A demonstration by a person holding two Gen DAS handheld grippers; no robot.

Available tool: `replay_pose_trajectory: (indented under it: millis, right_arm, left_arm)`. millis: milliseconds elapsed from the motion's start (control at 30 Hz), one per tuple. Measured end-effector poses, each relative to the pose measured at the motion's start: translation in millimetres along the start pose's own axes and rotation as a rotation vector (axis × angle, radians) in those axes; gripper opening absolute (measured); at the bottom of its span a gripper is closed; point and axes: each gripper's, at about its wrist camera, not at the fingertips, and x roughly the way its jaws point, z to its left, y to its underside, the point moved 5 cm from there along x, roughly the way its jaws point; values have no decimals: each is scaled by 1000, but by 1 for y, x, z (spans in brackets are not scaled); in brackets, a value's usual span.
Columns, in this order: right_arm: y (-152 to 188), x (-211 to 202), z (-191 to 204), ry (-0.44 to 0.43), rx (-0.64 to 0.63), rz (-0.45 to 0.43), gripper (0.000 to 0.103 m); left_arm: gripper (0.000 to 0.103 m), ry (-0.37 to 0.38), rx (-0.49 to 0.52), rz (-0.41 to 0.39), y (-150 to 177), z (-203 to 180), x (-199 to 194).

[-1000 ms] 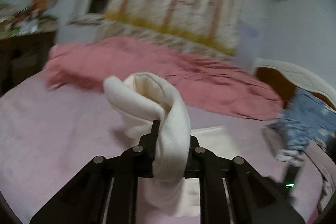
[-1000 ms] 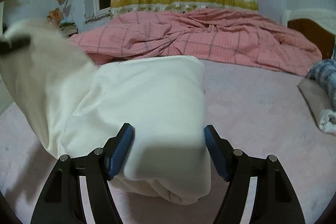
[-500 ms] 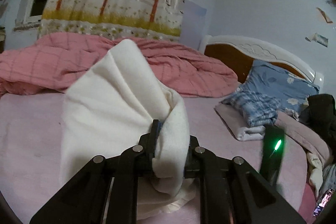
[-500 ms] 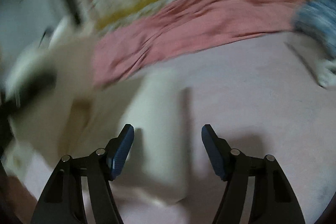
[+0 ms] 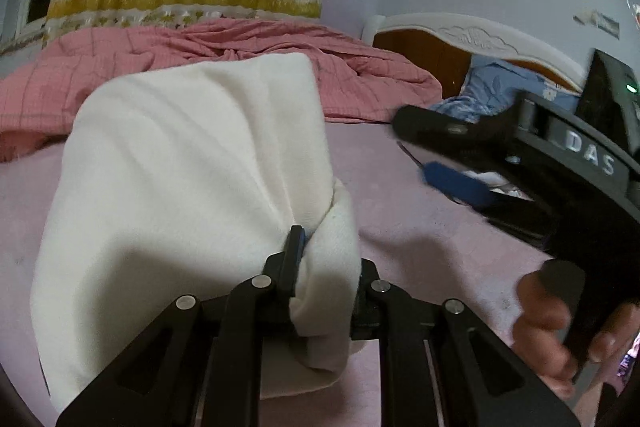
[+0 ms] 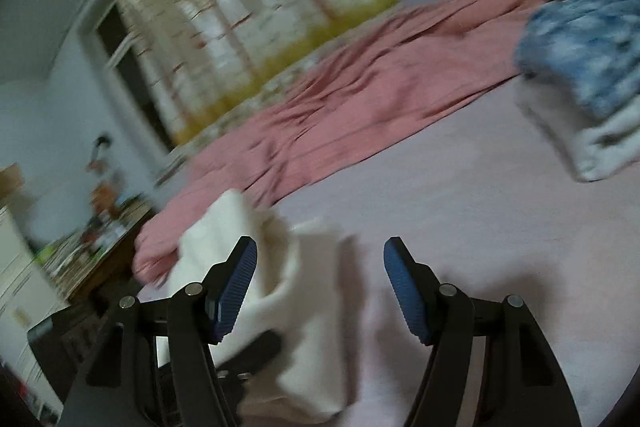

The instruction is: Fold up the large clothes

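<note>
While a bunched fold of the cream cloth [image 5: 188, 163] is pinched in the left gripper [image 5: 324, 263], the rest is draped over the pink sheet [image 5: 420, 227] in front of the red quilt [image 5: 224, 47]. The right gripper [image 6: 320, 283] (blurred) is spread wide, nothing between its blue pads [image 6: 404, 283], right of the cloth.

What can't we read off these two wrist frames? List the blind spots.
- Left wrist: the white garment drapes over the left gripper, hiding the pinch point and the garment's type.
- Left wrist: the right gripper is blurred; jaw gap unreadable here.
- Right wrist: motion blur smears the curtain and cluttered desk.
- Right wrist: the folded blue clothes are cut by the frame edge.
</note>
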Motion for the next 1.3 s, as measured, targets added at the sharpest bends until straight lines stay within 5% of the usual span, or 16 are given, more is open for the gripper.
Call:
replay_pose_trajectory:
  millis: [100,200,300,367,400,567,733,800,867,1000,1067,1133,1200,1300]
  right_arm:
    - [7,36,21,-49,-92,144,69]
    - [27,66,28,1,-150,242,69]
    - [26,71,20,-20,-88,246,69]
    - [26,72,15,-2,-86,244,69]
    - [25,72,12,16,-79,241,69]
    - [27,72,13,31,-69,247,69]
    - [31,62,10,69,-84,236,81]
    - [30,61,7,75,-63,234,81]
    - [25,57,6,81,-53,208,81]
    - [13,36,25,-67,-31,123,90]
    - [18,46,29,-16,-77,153,91]
    - [34,70,18,72,-74,250,93]
    - [47,90,9,-46,80,347,95]
    - [60,108,-9,-193,256,438,100]
  left_arm:
    - [14,17,-13,-5,4,3,-6]
    - [24,21,5,7,5,0,-9]
    - [41,-2,90,52,8,-9,-32]
    - [63,-2,139,40,12,-11,-56]
    - [65,-28,138,18,10,-6,-69]
    - [89,-100,-106,-65,-19,61,-99]
    - [94,-161,-375,63,-23,145,-55]
    - [94,-26,-463,82,-15,154,-37]
    - [97,22,-509,80,-8,155,-29]
    - [99,-27,-529,133,10,158,-12]
    - [103,-30,-557,147,14,165,-16]
    - [103,-118,-499,133,13,168,-22]
    - [103,-180,-457,120,14,165,-25]
    - [103,-169,-489,122,19,168,-31]
